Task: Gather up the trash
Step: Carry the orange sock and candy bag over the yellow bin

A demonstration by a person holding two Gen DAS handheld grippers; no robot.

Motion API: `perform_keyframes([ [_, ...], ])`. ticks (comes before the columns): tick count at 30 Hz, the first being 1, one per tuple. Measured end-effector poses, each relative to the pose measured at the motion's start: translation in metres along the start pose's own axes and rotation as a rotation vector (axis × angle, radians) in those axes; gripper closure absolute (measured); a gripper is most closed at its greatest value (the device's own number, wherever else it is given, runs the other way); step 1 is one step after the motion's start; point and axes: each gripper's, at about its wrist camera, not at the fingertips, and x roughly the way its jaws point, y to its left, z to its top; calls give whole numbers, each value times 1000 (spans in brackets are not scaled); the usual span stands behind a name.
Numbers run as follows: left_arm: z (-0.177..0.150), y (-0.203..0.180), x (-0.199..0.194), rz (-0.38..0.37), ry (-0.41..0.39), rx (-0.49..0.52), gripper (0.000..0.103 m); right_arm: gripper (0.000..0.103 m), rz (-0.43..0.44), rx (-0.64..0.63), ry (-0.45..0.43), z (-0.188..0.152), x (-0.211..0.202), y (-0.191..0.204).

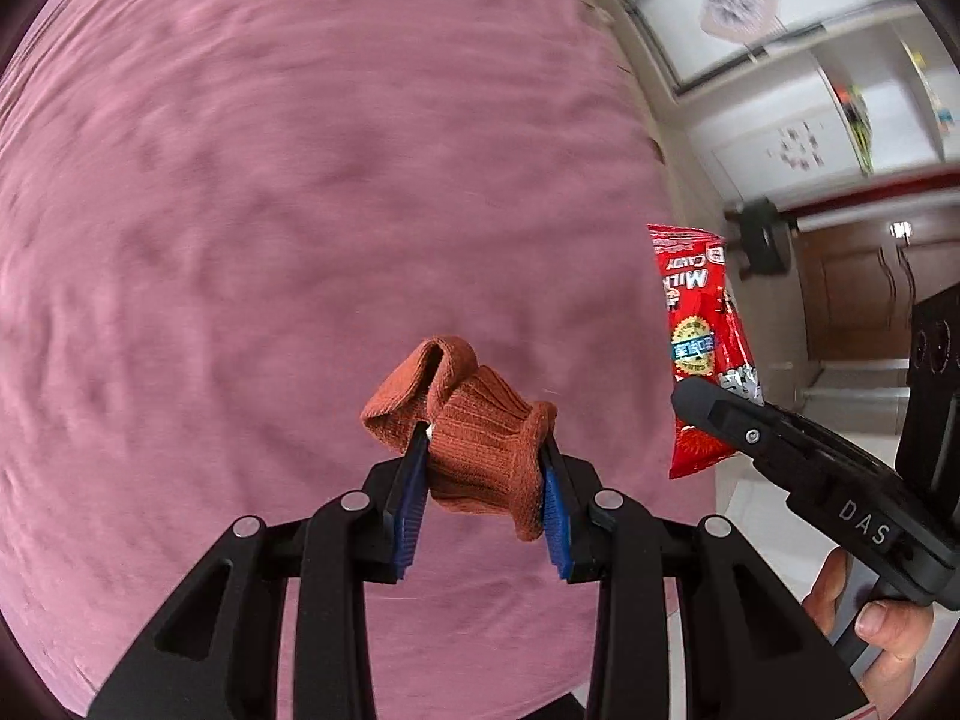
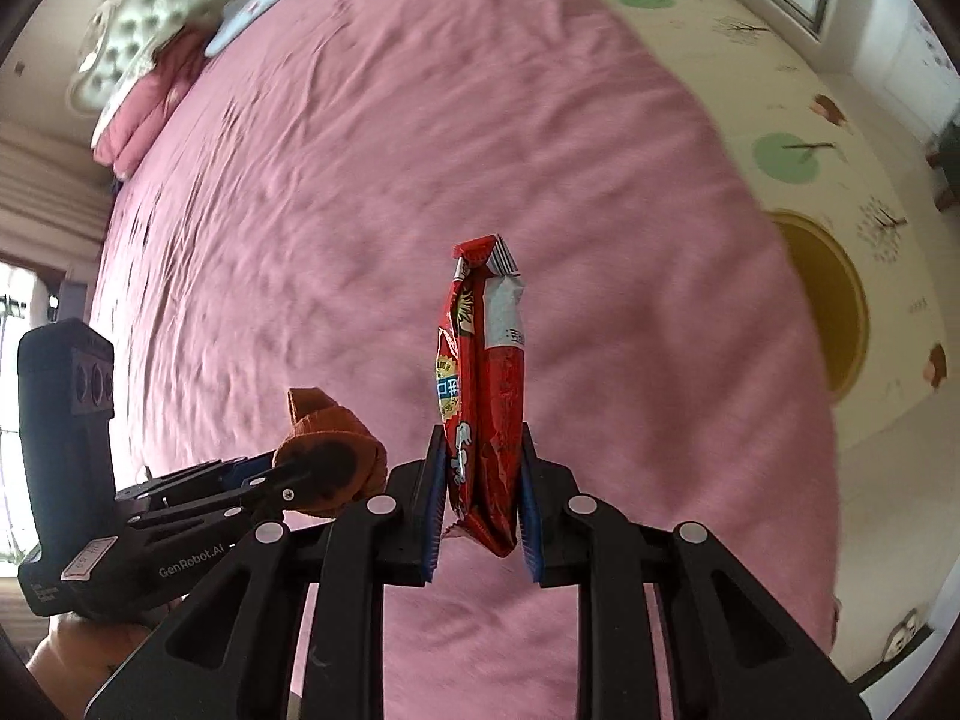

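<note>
My left gripper [image 1: 485, 450] is shut on a rust-orange knitted sock [image 1: 474, 450] and holds it above the pink bed sheet [image 1: 270, 210]. My right gripper [image 2: 483, 468] is shut on a red candy wrapper [image 2: 483, 396], which stands upright between the blue pads above the sheet. In the left wrist view the right gripper [image 1: 714, 414] shows at the right with the wrapper [image 1: 699, 348]. In the right wrist view the left gripper [image 2: 282, 480] shows at the lower left with the sock [image 2: 330, 468].
The pink bed sheet [image 2: 390, 150] fills most of both views. Pillows and a tufted headboard [image 2: 162, 18] lie at the far left end of the bed. A patterned floor mat [image 2: 810, 150] lies right of the bed. Cabinets [image 1: 858, 276] stand beyond the bed's edge.
</note>
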Motion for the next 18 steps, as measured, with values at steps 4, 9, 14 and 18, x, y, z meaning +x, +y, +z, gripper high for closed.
perform_keyframes([
  [4,2,-51,18,14,25,91,69,82,1,52,-25,-7,-23,-43],
  [9,7,-112,43,4,49,148,69,82,-15,78,-47,-8,-46,-91],
  [14,23,-169,69,-3,72,206,69,82,-29,129,-67,-4,-67,-147],
  [18,40,-216,92,-10,85,251,69,82,-42,166,-86,4,-80,-189],
])
